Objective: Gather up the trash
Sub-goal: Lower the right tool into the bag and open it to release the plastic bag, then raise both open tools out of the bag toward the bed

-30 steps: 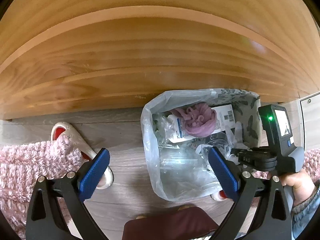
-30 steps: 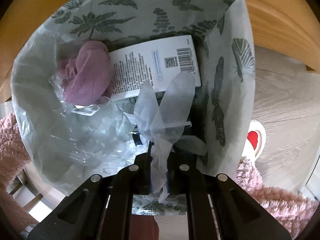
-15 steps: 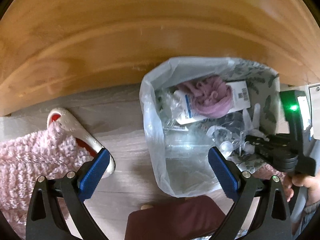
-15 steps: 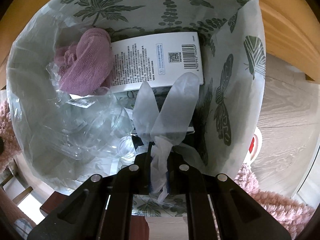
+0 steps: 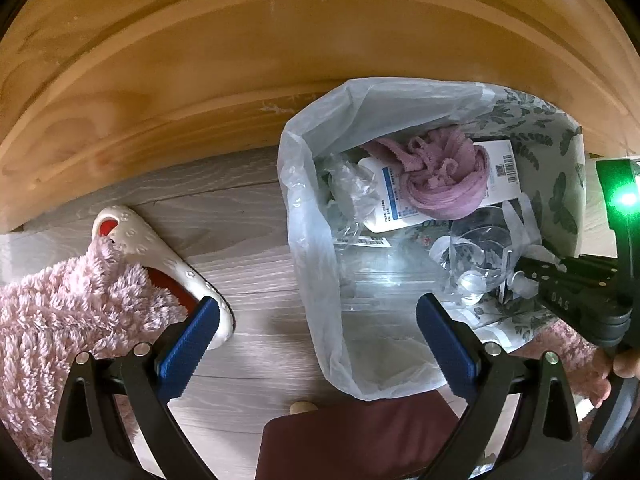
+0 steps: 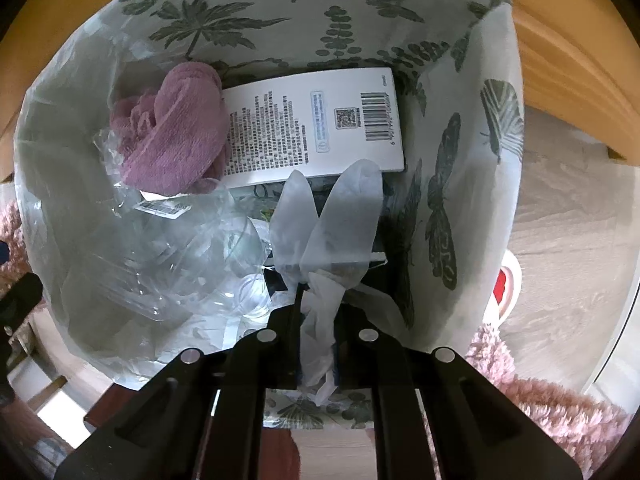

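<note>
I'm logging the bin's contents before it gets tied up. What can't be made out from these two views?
- Bin bottom: both views, covered by the purple cloth, white package and clear plastic.
- Package text: too small in either view.
- Right gripper pads: hidden by the pinched plastic glove.
- Slipper: left view, partly under the pink fluffy fabric.

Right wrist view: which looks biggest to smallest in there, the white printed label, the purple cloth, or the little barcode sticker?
1. White printed label, largest.
2. Purple cloth, somewhat smaller, though it is bunched up, so this is close.
3. Barcode sticker, clearly smallest.
</note>
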Available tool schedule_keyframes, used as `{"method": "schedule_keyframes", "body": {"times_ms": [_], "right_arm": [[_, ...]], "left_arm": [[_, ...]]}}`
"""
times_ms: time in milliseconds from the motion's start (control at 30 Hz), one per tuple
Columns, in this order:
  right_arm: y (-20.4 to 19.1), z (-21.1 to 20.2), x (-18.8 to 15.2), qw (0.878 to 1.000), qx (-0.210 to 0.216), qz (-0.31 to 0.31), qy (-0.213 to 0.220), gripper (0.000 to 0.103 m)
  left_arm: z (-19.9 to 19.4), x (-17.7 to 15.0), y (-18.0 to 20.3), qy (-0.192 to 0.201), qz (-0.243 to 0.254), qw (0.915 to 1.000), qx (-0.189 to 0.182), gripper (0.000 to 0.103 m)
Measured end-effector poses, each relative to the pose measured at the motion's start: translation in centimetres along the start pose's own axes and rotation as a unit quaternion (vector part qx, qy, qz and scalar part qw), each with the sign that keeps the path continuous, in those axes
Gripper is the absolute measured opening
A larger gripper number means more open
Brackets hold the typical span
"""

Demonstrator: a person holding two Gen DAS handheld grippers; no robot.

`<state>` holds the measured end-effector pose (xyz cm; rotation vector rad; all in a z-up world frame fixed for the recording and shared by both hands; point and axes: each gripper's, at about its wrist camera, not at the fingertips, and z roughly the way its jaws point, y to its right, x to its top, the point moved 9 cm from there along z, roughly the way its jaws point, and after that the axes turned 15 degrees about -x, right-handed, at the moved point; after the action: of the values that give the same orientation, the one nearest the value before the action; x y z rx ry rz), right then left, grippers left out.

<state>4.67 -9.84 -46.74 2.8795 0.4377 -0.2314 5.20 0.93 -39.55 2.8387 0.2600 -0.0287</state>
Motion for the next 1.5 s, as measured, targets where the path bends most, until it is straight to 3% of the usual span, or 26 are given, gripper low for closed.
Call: {"method": "schedule_keyframes", "body": {"times_ms": [167, 200, 300, 667, 800, 1167, 1367, 1500], "right_arm": [[0.4, -0.5, 0.0, 1.000, 0.018, 0.022, -0.013, 0.015], [0.5, -0.9, 0.0, 0.999, 0.026, 0.025, -0.013, 0.020], [0.2, -2.6, 0.4, 0.998, 0.054, 0.033, 0.007, 0.046], [1.2, -6.9, 0.6, 0.995, 0.042, 0.041, 0.078, 0.068], [1.6, -7.9, 0.4, 0.993, 0.030, 0.036, 0.105, 0.086], [3.4, -11.7, 0.5, 0.979, 0.037, 0.074, 0.186, 0.094], [4.5, -15.5, 0.4, 0.960, 0.054, 0.101, 0.255, 0.094], [5.4, -17.7, 0.2, 0.946, 0.059, 0.119, 0.297, 0.094]], "left_arm": [[-0.2, 0.2, 0.4, 0.002, 0.005, 1.0000, 0.001, 0.096], [-0.4, 0.2, 0.5, 0.004, 0.003, 1.0000, 0.001, 0.096], [-1.1, 0.1, 0.6, 0.010, -0.002, 0.9999, -0.007, 0.096], [-3.4, 0.2, 0.5, 0.040, -0.013, 0.9988, -0.026, 0.096], [-4.1, 0.2, 0.7, 0.050, -0.013, 0.9981, -0.034, 0.096], [-7.2, 0.9, 1.3, 0.107, -0.011, 0.9930, -0.049, 0.096], [-11.0, 1.8, 2.3, 0.173, -0.003, 0.9819, -0.076, 0.096], [-14.7, 2.2, 3.5, 0.234, 0.023, 0.9678, -0.090, 0.096]]}}
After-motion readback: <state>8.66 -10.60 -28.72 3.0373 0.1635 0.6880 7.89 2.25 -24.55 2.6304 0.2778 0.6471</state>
